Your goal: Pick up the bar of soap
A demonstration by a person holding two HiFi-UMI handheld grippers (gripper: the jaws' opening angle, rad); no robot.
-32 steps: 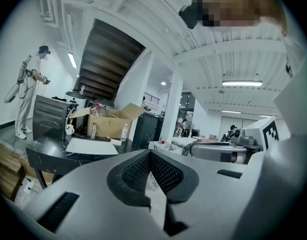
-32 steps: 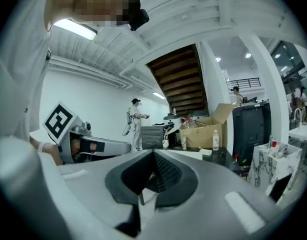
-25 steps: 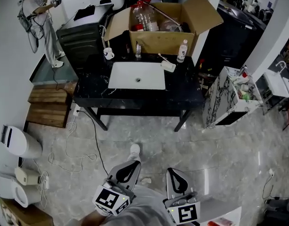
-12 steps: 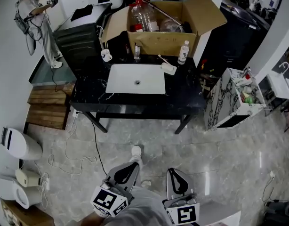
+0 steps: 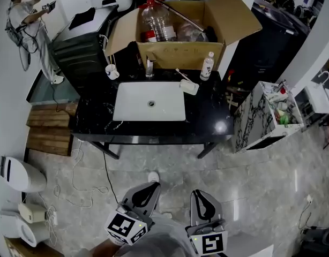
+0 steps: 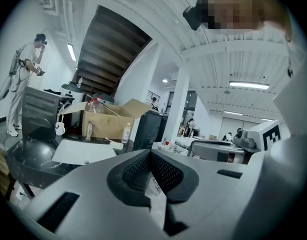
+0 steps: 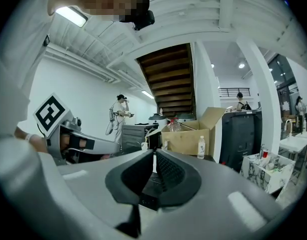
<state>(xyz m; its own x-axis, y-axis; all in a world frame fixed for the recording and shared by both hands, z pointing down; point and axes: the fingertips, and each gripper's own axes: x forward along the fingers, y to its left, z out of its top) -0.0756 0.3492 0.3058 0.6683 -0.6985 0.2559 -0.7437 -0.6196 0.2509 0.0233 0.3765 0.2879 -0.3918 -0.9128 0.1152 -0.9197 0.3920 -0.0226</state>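
The bar of soap (image 5: 189, 87) is a pale block lying on the black counter (image 5: 207, 119), just right of the white sink (image 5: 150, 101). It shows small and far off in the left gripper view (image 6: 115, 145). Both grippers are held low near the person's body, well short of the counter. My left gripper (image 5: 151, 186) is shut with nothing between its jaws, which meet at the tip (image 6: 149, 152). My right gripper (image 5: 199, 193) is likewise shut and empty (image 7: 154, 152).
An open cardboard box (image 5: 178, 50) with large bottles stands behind the sink. A small bottle (image 5: 207, 66), a faucet (image 5: 149, 66) and a cup (image 5: 111, 72) line the counter's back. A marble-patterned cart (image 5: 255, 119) stands to the right. Cables (image 5: 84, 167) trail on the floor; a person (image 5: 25, 25) stands far left.
The view has drawn nearer to the counter, which now looks larger and sits lower in the head view. Both grippers stay shut at the bottom of the view.
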